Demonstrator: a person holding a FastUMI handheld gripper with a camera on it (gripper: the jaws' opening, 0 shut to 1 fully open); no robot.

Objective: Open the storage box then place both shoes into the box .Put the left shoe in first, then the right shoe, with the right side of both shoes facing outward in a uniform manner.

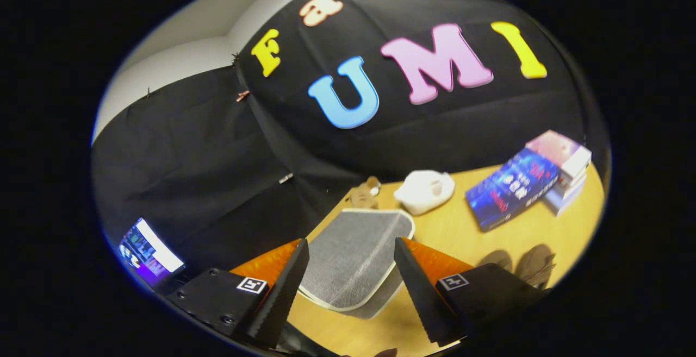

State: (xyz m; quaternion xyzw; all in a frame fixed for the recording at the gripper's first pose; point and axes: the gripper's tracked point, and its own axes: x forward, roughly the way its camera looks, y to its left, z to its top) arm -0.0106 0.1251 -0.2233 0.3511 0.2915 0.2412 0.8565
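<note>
Gripper [350, 286]: fingers spread wide, holding nothing, above a grey mesh panel [353, 256].
Desk [462, 232]: white shoe [426, 190] beyond it; stacked boxes [530, 180] at far corner.

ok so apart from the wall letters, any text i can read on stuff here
Blue box: printing, too blurred to read.
Pink-topped box: nothing legible.
Screen: too small to read.
Gripper, open, grey storage box between its fingers: square marker patterns, no words.
</note>
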